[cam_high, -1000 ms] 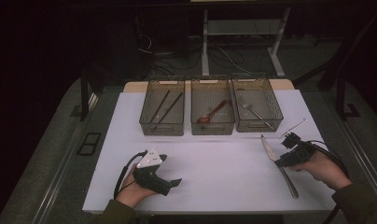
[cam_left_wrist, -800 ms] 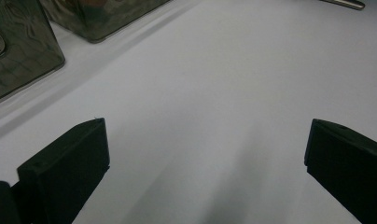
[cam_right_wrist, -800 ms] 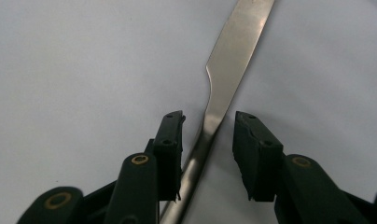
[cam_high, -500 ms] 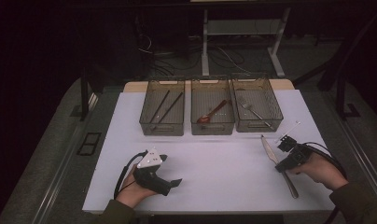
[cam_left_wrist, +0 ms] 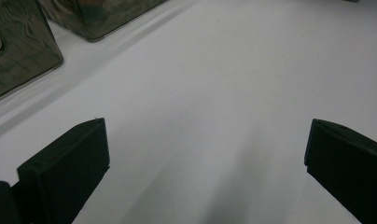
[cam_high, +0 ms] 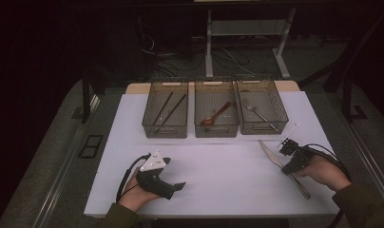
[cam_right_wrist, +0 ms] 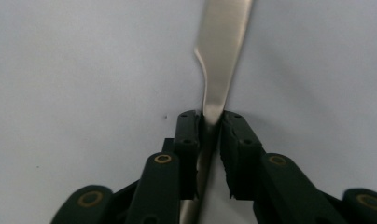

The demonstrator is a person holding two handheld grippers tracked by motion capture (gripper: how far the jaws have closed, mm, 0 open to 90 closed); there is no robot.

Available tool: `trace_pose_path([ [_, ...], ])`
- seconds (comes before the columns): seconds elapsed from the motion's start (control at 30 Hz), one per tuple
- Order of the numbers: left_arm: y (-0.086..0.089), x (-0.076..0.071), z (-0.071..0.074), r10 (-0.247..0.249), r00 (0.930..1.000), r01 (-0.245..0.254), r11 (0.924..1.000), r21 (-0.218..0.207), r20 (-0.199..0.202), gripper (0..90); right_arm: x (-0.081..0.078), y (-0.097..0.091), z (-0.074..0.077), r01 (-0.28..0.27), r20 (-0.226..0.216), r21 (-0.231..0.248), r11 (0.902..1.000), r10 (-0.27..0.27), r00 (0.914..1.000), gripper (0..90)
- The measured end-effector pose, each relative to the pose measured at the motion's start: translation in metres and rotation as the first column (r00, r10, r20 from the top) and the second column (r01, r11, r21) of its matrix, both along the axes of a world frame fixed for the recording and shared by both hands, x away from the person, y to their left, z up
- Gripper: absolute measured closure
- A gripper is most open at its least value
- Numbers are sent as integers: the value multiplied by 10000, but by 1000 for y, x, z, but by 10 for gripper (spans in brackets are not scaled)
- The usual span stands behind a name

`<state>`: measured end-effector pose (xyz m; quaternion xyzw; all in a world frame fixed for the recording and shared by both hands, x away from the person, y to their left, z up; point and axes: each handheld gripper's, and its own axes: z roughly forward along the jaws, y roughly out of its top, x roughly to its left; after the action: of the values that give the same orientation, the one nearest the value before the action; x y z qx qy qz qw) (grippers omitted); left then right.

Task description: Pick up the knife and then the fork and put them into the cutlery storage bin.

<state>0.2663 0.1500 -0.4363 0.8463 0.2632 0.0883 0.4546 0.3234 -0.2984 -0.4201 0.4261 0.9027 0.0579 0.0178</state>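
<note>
Near left: left gripper (cam_high: 177,186), held in a hand (cam_high: 135,192) resting on the white table (cam_high: 218,166). Jaws spread wide, nothing between them, bare table ahead in the left gripper view.

Near right: right gripper (cam_high: 284,148), held in a hand (cam_high: 325,171). Jaws have just been closing and now pinch the knife (cam_high: 281,164) between them; the right gripper view shows the pads pressed on the metal where blade (cam_right_wrist: 224,51) narrows toward the handle.

Knife: lies flat on the table at the right edge, blade pointing far-left, handle toward the near edge, partly under the right hand.

Far, in a row: three mesh bins. Left bin (cam_high: 165,116) holds chopsticks (cam_high: 168,110); middle bin (cam_high: 216,116) holds a red spoon (cam_high: 217,114); right bin (cam_high: 262,114) holds a fork (cam_high: 257,113).

Risks, judged: the grip sits on a thin, smooth, flat piece, so the knife may pivot or slip out on lifting. The long handle could droop and drag on the table. A tilted blade could catch a bin's rim on the way in.
</note>
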Motion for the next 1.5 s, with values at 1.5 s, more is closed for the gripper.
trace_pose_path([
  [1.5, 0, 1, -1, 7, 10000, -7, 10000, -2, -36, 0, -2, -26, 11, -221, 2073, 3037, 9525, -434, 9773, 790],
])
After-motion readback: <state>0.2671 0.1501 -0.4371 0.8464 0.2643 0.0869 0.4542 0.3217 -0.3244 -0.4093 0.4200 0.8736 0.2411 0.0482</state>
